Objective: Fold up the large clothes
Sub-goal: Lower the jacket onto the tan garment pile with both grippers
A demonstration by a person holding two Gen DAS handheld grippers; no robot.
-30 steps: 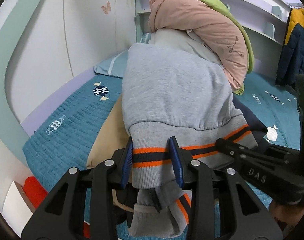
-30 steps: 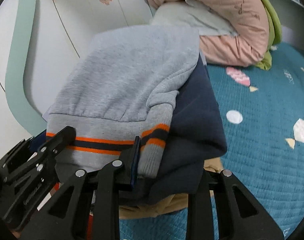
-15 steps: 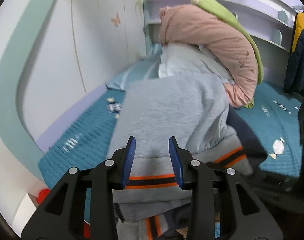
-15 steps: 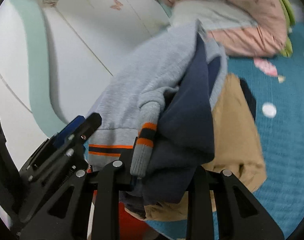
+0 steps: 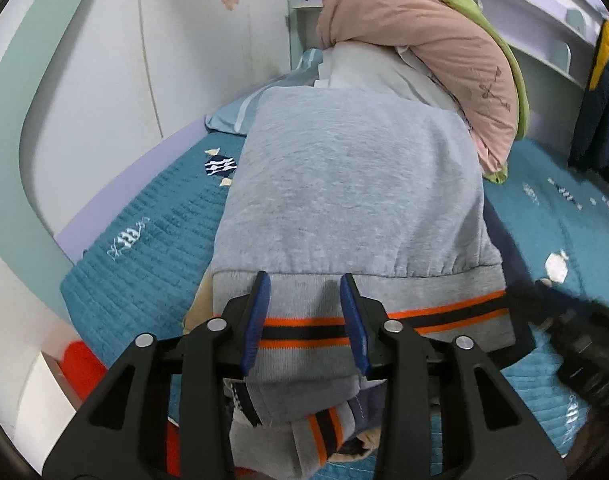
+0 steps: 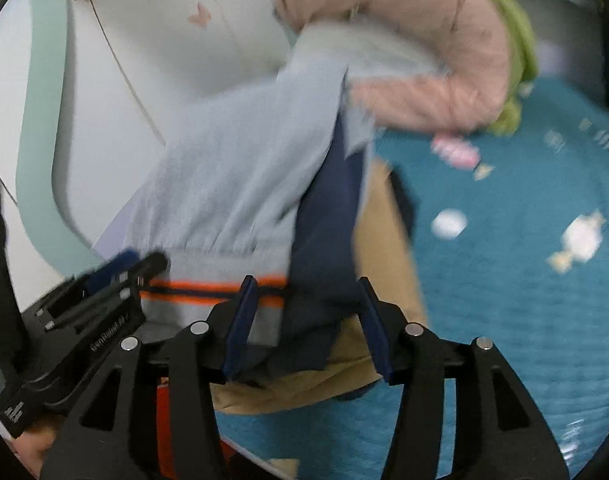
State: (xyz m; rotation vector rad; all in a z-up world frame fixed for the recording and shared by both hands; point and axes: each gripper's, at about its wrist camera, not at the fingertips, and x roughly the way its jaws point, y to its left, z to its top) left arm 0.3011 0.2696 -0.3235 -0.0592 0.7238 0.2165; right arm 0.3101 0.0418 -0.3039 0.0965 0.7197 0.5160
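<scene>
Fingers of both grippers are opening around the sweatshirt hem (right view blurred, apparently released).

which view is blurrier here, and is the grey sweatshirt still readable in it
Right wrist view: motion-smeared throughout, grey sweatshirt soft, though its orange stripe reads. Left wrist view: sharp on the sweatshirt, only the right gripper at the edge is blurred; fisheye bends both.
</scene>
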